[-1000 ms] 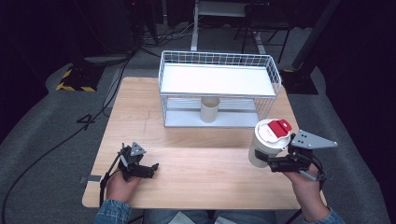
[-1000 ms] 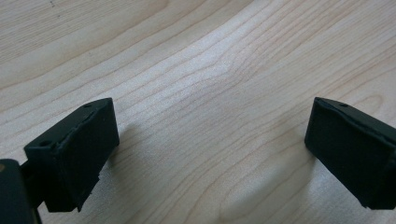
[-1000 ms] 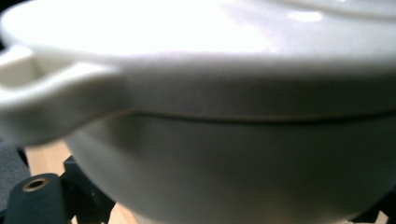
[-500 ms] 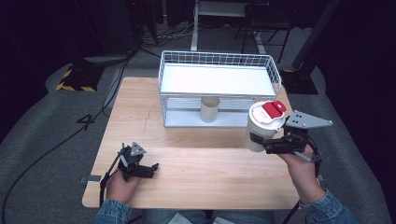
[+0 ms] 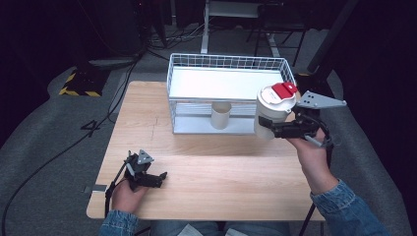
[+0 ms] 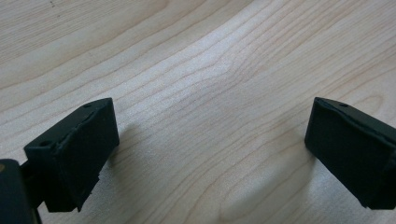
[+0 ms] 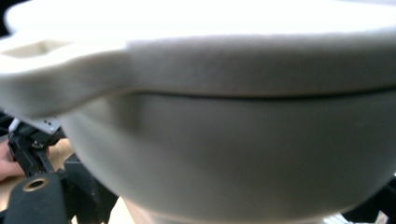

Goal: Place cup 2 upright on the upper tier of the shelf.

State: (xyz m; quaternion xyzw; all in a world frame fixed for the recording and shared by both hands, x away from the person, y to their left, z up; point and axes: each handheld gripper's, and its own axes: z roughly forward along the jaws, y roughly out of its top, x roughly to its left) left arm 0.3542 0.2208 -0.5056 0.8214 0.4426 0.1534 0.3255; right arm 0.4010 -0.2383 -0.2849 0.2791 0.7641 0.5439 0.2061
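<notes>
White lidded container (image 5: 273, 112), one of its kind with a single red tab on top, hangs above the table (image 5: 216, 177) clamped in the right gripper (image 5: 268, 129), seen from the high view; just left of that gripper stands one wire basket (image 5: 226, 73) over one beige cup (image 5: 221, 115). The left gripper (image 5: 156, 178) rests near the table's front edge. The left gripper view shows two black jaws spread wide over bare wood (image 6: 210, 93). The right gripper view shows the container's pale wall (image 7: 233, 154) pressed close.

Blue denim sleeves (image 5: 344, 209); black tongs (image 5: 147, 178) carry grey three-cornered plates.
</notes>
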